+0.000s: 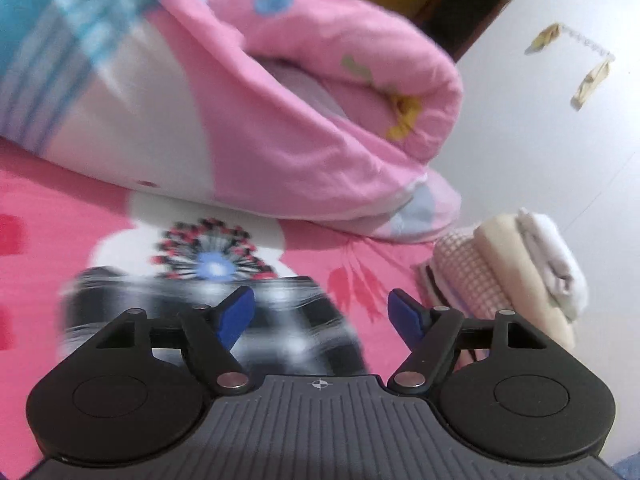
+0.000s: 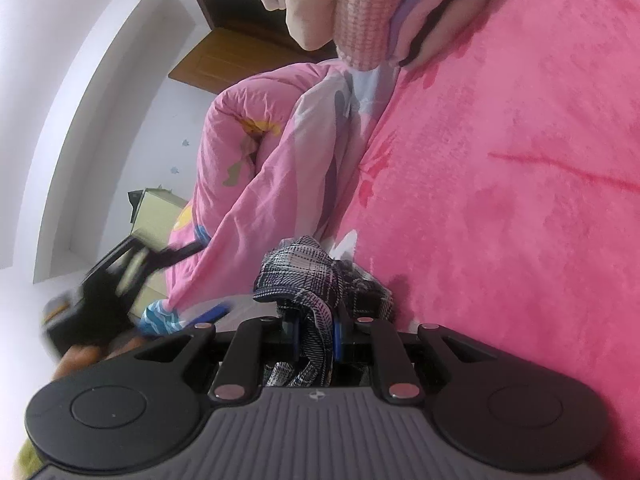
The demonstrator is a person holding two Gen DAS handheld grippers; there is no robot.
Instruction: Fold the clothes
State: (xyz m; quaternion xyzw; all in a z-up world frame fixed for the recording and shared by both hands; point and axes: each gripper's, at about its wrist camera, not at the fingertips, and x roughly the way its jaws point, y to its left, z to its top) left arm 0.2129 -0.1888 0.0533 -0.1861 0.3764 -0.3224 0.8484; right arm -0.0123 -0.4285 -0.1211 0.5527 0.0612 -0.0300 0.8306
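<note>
A black-and-white plaid garment [image 1: 200, 316] lies blurred on the pink bedspread just under and beyond my left gripper [image 1: 322, 314], whose blue-padded fingers stand wide apart with nothing between them. In the right wrist view the same plaid garment [image 2: 316, 280] is bunched up, and my right gripper [image 2: 316, 336] is shut on a fold of it, holding it above the pink bedspread [image 2: 500, 220]. The left gripper [image 2: 120, 280] shows as a dark blur at the left of that view, held by a hand.
A rolled pink quilt [image 1: 320, 112] lies across the bed behind the garment. A stack of folded clothes [image 1: 504, 268] sits at the right, near the white wall. The same stack [image 2: 372, 12] hangs at the top of the right view. A wooden door [image 2: 240, 52] is beyond.
</note>
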